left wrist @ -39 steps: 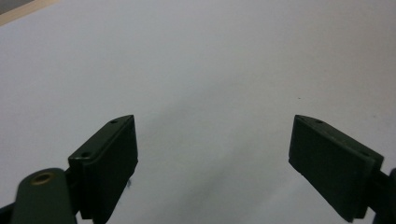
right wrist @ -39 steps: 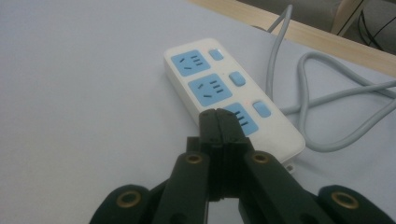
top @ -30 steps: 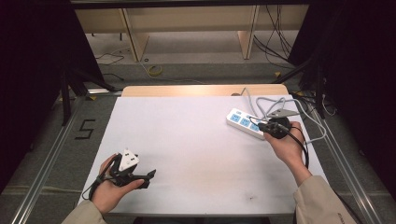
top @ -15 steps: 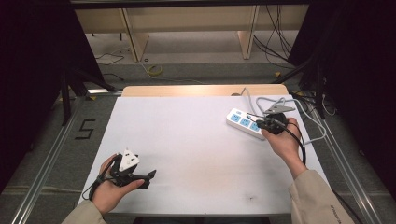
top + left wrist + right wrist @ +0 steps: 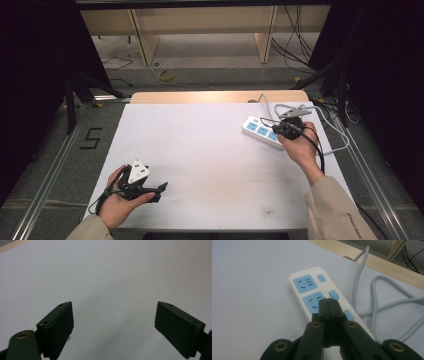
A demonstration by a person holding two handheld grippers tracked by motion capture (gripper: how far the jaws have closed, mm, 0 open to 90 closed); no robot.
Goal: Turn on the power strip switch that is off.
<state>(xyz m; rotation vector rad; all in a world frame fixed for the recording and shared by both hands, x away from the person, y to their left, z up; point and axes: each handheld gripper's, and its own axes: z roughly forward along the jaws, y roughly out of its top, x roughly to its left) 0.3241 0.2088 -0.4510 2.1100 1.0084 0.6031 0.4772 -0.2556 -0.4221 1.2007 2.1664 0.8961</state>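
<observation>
White power strip (image 5: 319,295) lies just under the closed, empty right tool (image 5: 328,301).

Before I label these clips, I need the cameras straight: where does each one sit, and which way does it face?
High view: above the person's side, looking forward and down on the white table; both forearms, the left tongs and the right tongs show.
Left gripper view: rides the left tongs, faces bare tabletop; its two jaws stand wide apart.
Right gripper view: rides the right tongs, jaws together over the power strip.
Shared: the high view and right gripper view both show the power strip and its grey cable.
</observation>
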